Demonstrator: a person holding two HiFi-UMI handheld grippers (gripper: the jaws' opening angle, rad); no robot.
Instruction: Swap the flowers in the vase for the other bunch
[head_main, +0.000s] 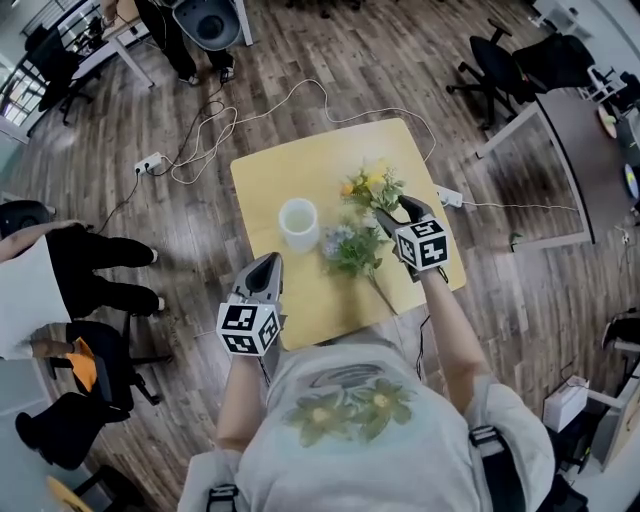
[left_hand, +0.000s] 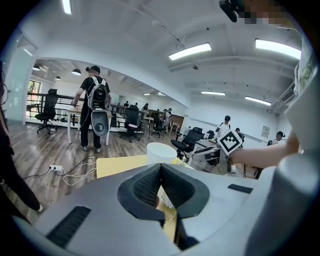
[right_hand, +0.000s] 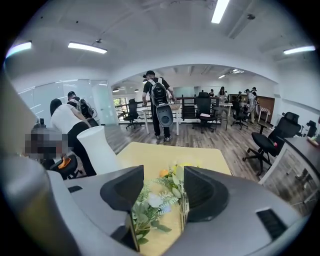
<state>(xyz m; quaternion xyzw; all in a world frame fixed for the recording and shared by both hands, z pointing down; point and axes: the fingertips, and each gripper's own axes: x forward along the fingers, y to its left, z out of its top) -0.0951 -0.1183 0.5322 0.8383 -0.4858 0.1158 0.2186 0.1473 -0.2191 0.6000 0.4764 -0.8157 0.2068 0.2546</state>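
So the person's left hand-held gripper sits over the near edge of the yellow surface, with its jaws pressed together and nothing pinched. Just ahead of it and a touch to its right stands the white vase, upright and with no flowers in it. There's a strip of bare surface between the two.

The right hand-held gripper hangs close to the surface's right edge, jaws spread wide and not gripping anything. Both bunches lie flat on the surface under and past that gap. The blue-and-white bunch is nearer and to its left, with the stem trailing back toward the near edge. The yellow-orange bunch lies just beyond the tips. The bunches touch or overlap, hard to say which.

Past the flowers the surface is bare up to its far edge. Off the edges it's wood floor. A power strip sits right beside the right hand-held gripper, and a white cable loops beyond the far corner. Office chairs are farther out, and another person is well off to the left hand-held gripper's left.
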